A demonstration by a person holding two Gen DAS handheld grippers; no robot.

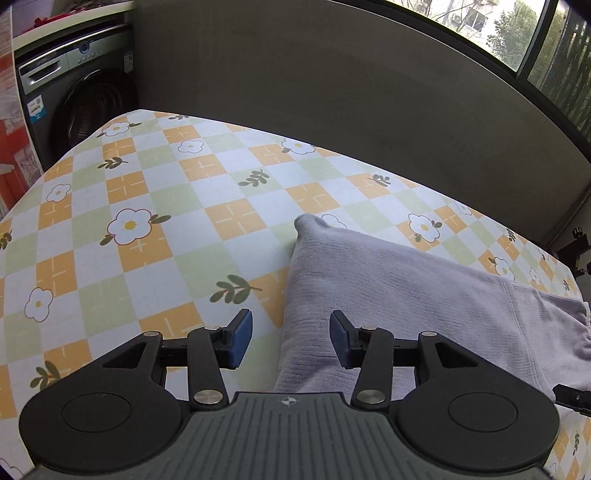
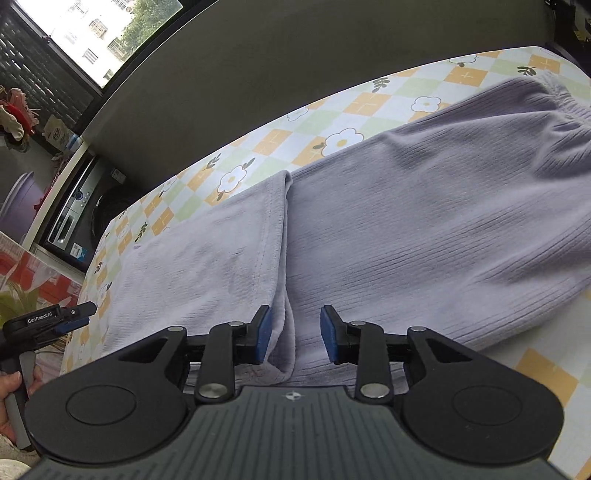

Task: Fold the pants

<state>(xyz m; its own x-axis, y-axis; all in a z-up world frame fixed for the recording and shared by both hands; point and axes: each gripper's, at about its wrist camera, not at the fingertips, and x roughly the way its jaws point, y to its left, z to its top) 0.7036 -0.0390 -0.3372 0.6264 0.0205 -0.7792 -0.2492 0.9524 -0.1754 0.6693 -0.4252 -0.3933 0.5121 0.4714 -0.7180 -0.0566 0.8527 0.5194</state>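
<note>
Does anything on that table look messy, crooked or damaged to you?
Nothing damaged or spilled. The grey pants lie folded on the flowered tablecloth, but the top layer's hem runs slightly slanted and the waistband is bunched, so the fold looks a bit uneven.

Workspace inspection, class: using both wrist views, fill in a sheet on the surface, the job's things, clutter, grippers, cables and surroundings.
Surface: table under a checked floral tablecloth, flat.
Job's things: lilac pants lying on the cloth, a hemmed layer folded over, elastic waistband at far right.
Clutter: nothing seen on the cloth besides the pants.
Grippers: left gripper open over the pants' edge, nothing between the pads; right gripper open, a fabric fold between its pads, not pinched.
Cables: nothing seen.
Surroundings: washing machine beyond the table's end, grey wall, window.
</note>
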